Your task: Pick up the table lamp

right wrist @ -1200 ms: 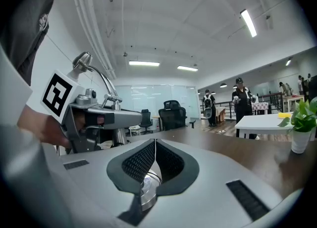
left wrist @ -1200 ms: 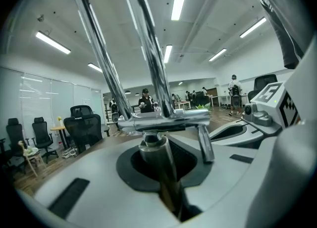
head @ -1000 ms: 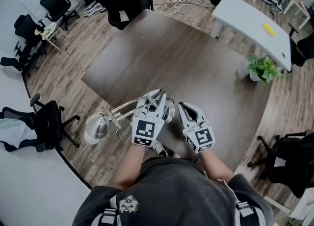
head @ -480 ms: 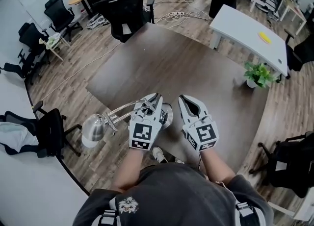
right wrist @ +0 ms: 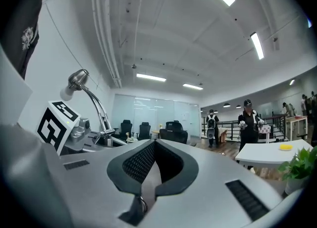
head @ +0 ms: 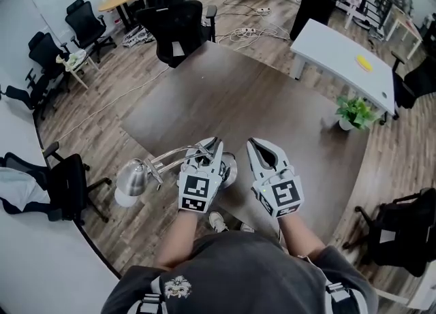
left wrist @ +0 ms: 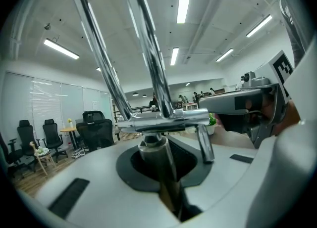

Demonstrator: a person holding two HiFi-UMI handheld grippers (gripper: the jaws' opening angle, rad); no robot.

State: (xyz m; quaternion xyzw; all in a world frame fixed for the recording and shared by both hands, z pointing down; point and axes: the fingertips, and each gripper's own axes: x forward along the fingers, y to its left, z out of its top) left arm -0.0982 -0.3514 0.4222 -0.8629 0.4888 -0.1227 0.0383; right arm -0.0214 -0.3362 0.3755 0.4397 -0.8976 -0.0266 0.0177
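1. Head view showed the table lamp (head: 155, 164) at the near edge of the dark table (head: 272, 101). Its chrome shade (head: 133, 179) hung out past that edge, over the wood floor.
2. Left gripper (head: 212, 147) was clamped narrow on the lamp's upright stem (left wrist: 157, 149), just under the crossbar where the twin rods start. Gripping low on the stem probably kept the hold near the heavy base, so the long arm would swing less.
3. The lamp base (head: 231, 167) showed as a round chrome disc tucked against the left gripper, above the table's near edge. I could not tell whether it had cleared the tabletop.
4. Right gripper (head: 258, 146) sat just beside the left one, also above the table's near edge. Its jaws were together with nothing between the pads, and it was not touching the lamp. It looked like a spare hand, ready to steady the base if the lamp tipped.
5. The shade was a long way from the grip, so the weight sat off-centre. The main risk I saw was the stem twisting in the pads.
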